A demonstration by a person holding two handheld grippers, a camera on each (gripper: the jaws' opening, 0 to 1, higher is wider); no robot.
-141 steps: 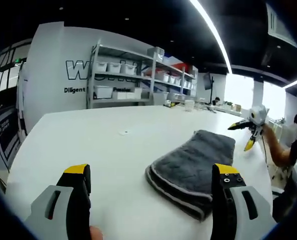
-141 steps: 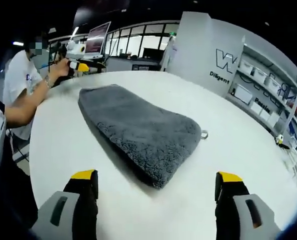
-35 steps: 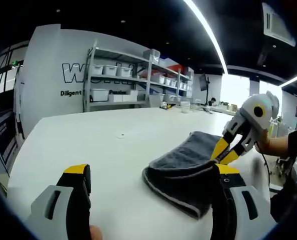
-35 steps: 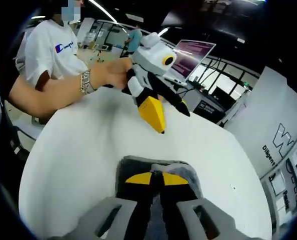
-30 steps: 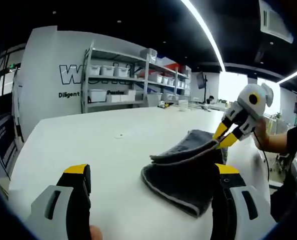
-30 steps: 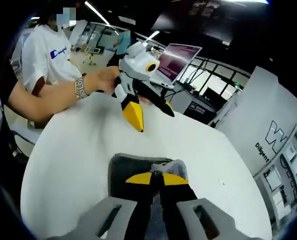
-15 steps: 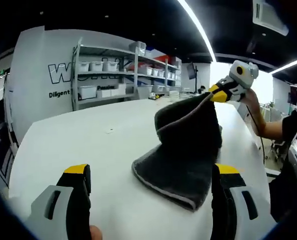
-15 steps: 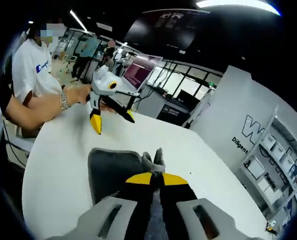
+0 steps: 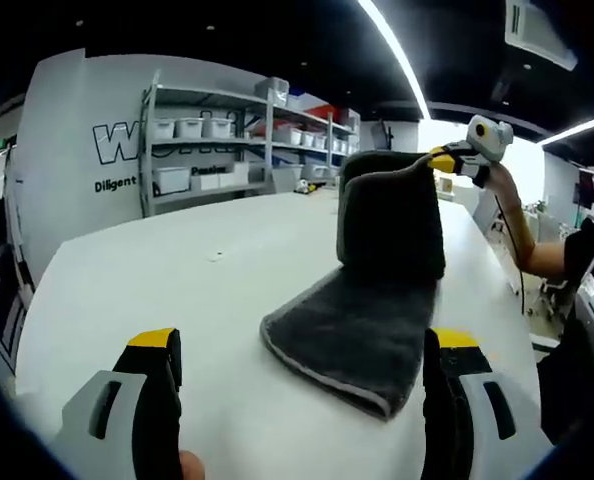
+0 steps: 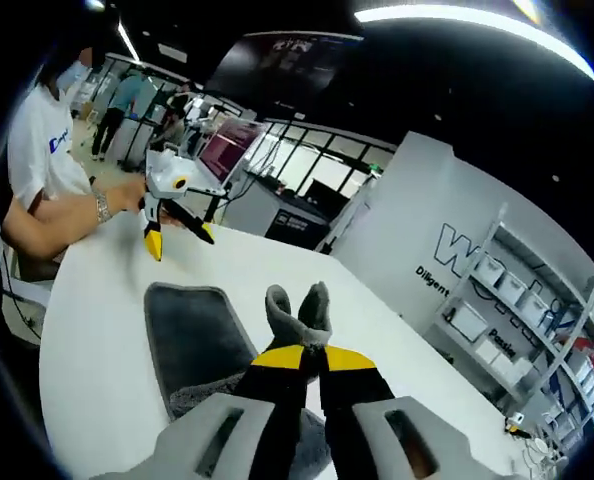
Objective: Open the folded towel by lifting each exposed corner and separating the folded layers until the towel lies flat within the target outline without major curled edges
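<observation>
1. In the left gripper view, the left claw (image 9: 302,360) is seen nearest, its jaws spread wide with nothing between them, held low above the white surface (image 9: 147,280).
2. Just beyond it, the grey towel (image 9: 362,320) is found partly on the surface: its lower layer lies flat with a pale hem toward the camera, while its upper layer is lifted upright.
3. The lifted layer is pinched at its top corner by the right claw (image 9: 439,160), whose jaws are pressed together on the cloth; in the right gripper view a tuft of towel (image 10: 299,310) is seen standing above the right claw (image 10: 302,358).
4. A slip is judged possible, since little cloth is gripped; the layer would then fall back folded.
5. The flat layer is unpinned, so it may be dragged along and bunched.
6. Farther off, shelving with bins (image 9: 227,150) is seen against the wall.
7. No target outline can be made out.
</observation>
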